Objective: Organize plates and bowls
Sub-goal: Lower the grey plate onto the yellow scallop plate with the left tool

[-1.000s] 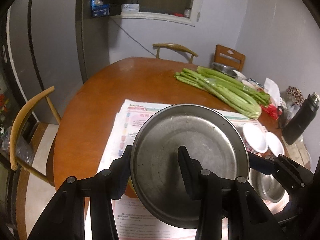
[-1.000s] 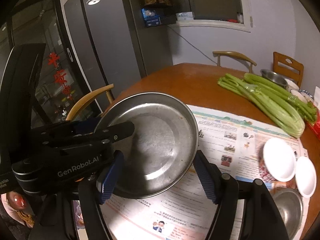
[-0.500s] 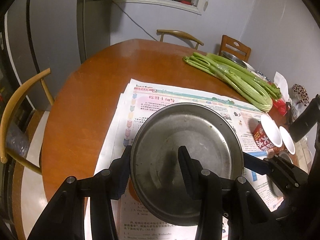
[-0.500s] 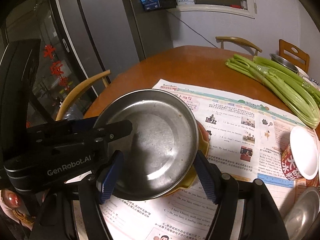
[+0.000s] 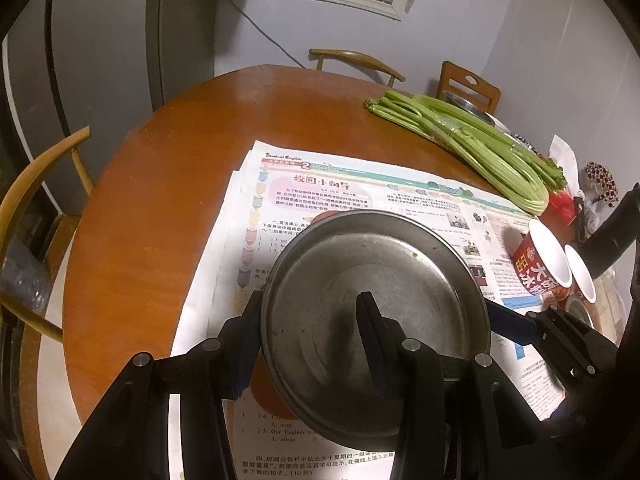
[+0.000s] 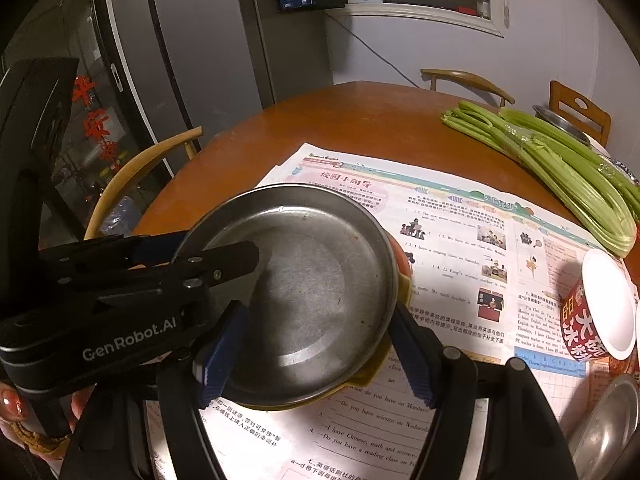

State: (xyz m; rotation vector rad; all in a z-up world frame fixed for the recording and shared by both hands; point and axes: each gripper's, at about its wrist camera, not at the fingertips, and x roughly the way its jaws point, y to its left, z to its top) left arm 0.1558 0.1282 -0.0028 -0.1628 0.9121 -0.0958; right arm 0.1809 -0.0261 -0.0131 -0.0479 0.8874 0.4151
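A round steel plate [image 5: 380, 280] [image 6: 320, 260] hangs low over the newspaper, held from both sides. My left gripper [image 5: 310, 304] is shut on its left rim, one finger outside and one inside the plate. My right gripper [image 6: 320, 316] is shut on the plate too, its blue pads [image 6: 412, 356] against the near part of the rim. A yellow dish [image 6: 402, 292] with a red inside shows just under the plate's right edge. I cannot tell whether the plate rests on it.
A newspaper [image 5: 400, 184] covers the near part of the round wooden table [image 5: 160, 200]. A red-and-white bowl [image 6: 600, 312] and a small white bowl [image 5: 580, 276] stand at the right, a steel bowl [image 6: 608, 420] below them. Celery [image 5: 480, 144] lies far right. A chair [image 5: 32, 184] is at the left.
Both grippers have come down toward the newspaper with the steel plate between them. The yellow dish has come into view right under the plate.
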